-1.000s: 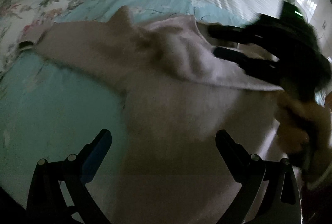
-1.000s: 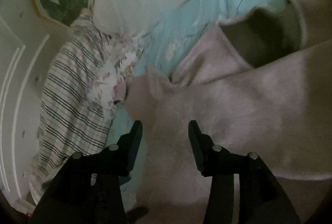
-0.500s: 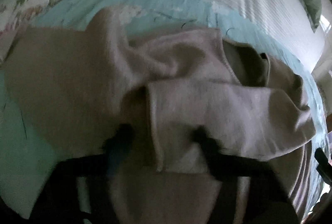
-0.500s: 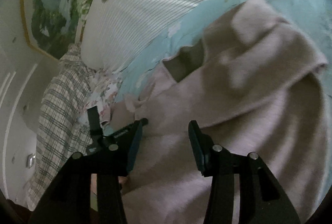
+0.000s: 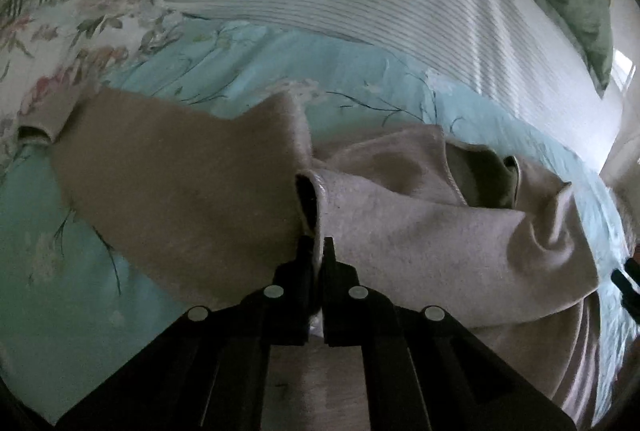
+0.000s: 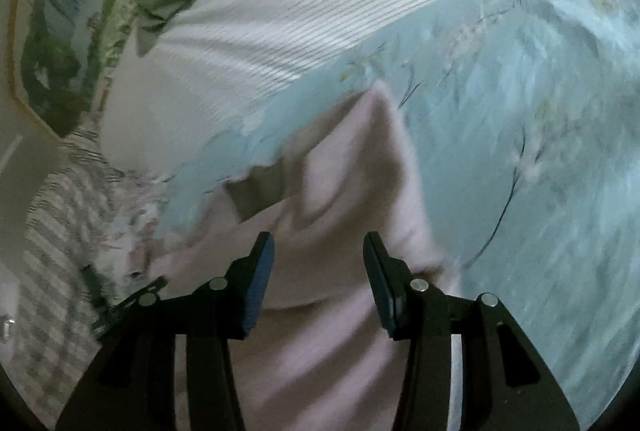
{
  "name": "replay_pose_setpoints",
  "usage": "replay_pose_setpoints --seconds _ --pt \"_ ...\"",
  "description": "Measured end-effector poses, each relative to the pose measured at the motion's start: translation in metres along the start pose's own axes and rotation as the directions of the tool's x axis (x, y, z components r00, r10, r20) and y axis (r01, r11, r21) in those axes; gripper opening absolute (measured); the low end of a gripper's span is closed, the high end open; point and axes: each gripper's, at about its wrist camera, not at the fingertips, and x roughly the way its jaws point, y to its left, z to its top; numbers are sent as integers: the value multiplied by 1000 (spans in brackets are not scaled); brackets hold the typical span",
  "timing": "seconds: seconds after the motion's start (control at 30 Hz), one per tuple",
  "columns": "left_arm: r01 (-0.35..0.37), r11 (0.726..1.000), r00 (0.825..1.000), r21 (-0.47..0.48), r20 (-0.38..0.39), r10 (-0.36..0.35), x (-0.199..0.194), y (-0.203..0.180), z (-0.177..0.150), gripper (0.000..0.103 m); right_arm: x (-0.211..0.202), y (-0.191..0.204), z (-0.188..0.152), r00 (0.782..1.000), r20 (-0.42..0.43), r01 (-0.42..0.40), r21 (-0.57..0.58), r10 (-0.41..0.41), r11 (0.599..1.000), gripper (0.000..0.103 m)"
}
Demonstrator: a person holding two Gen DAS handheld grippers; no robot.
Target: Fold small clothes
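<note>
My right view is blurred; my right gripper (image 6: 318, 251) hangs open over the sweater (image 6: 340, 191). Only my left view shows my left gripper (image 5: 318, 251) clamped on its cuff (image 5: 316, 199).

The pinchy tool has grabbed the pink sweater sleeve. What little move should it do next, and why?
Probably carry the sleeve sideways across the body of the pink sweater and lay it flat. The left tool is shut on the sleeve's cuff edge, and the other sleeve stretches out over the blue bedsheet, so the garment is only partly folded. The right tool is open above the fabric, holding nothing.
</note>
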Motion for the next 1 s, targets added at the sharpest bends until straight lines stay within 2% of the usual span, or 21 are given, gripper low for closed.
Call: replay_pose_setpoints --seconds 0.23,0.3,0.33,0.37,0.47,0.53,0.6,0.7,0.8,0.87,0.9,0.93,1.0 --pt "-6 1000 1000 2 -8 6 3 4 -10 2 64 -24 37 992 -89 89 -24 -91 996 48" --pt "-15 1000 1000 21 -14 15 5 2 -12 2 83 -29 38 987 -137 80 -30 -83 996 46" --pt "-20 999 1000 29 -15 20 5 1 -13 2 90 -31 37 985 -159 65 -36 -70 997 24" --pt "-21 999 1000 34 -16 21 5 0 -14 2 92 -31 38 983 -166 66 -46 -73 997 9" --pt "-11 999 1000 46 -15 12 3 -6 -14 2 71 -30 44 992 -98 70 -74 -77 995 10" --pt "8 998 1000 59 -6 -8 -1 -12 -12 2 57 -33 49 993 -54 102 -85 -107 991 9" --pt "29 996 1000 82 0 -29 -2 -23 -12 2 59 -40 49 984 -59 159 -96 -165 983 7" --pt "12 991 1000 130 -10 -11 7 -40 -16 2 69 -49 44 978 -98 175 -75 -182 982 8" --pt "4 991 999 134 -34 1 15 -41 -21 2 48 -36 46 959 -30 279 -86 -282 957 17" --pt "6 992 999 123 -41 -1 16 -35 -24 2 31 -18 41 969 27 248 -97 -247 964 17" --pt "7 993 999 119 -45 -2 16 -33 -25 3 28 -7 36 983 17 185 -116 -184 976 19" --pt "9 993 999 115 -48 -4 16 -30 -25 3 32 0 29 990 -18 138 -139 -141 981 28" --pt "10 994 998 106 -57 -4 17 -29 -26 3 46 7 14 989 -107 84 -163 -102 983 37"
